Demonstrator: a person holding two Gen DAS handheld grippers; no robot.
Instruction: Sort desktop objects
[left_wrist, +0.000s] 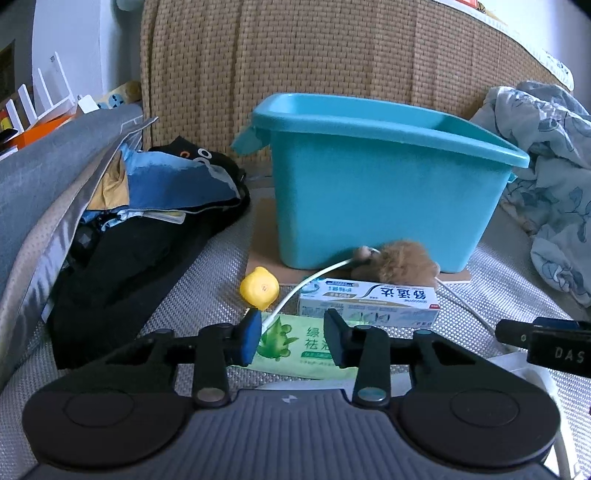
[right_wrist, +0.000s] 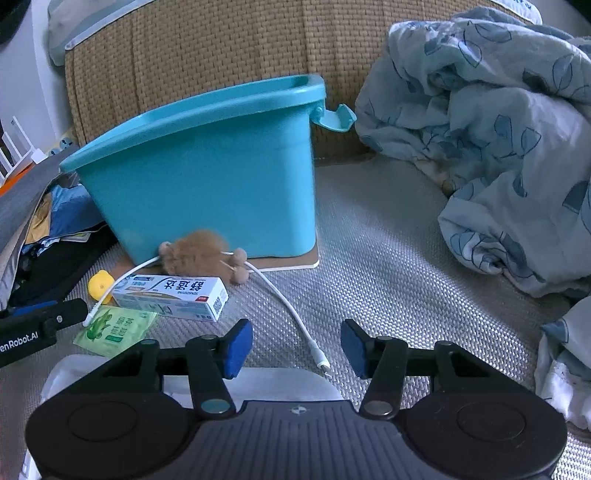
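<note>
A teal plastic bin (left_wrist: 376, 192) (right_wrist: 207, 177) stands on a thin board against the woven backrest. In front of it lie a brown plush toy (left_wrist: 399, 262) (right_wrist: 201, 251), a toothpaste box (left_wrist: 369, 301) (right_wrist: 173, 295), a yellow rubber toy (left_wrist: 258, 288) (right_wrist: 99, 286), a green sachet (left_wrist: 291, 343) (right_wrist: 114, 328) and a white cable (left_wrist: 314, 277) (right_wrist: 291, 310). My left gripper (left_wrist: 291, 338) is open just above the sachet, with the cable's end by its left pad. My right gripper (right_wrist: 295, 347) is open, and the cable's other plug (right_wrist: 322, 363) lies between its fingers, untouched.
A pile of dark and blue clothes (left_wrist: 147, 221) and a grey cushion (left_wrist: 44, 177) fill the left side. A crumpled blue leaf-print blanket (right_wrist: 498, 147) covers the right. A white object (right_wrist: 258, 384) lies under the grippers. Bare silver mat (right_wrist: 406, 258) stretches right of the bin.
</note>
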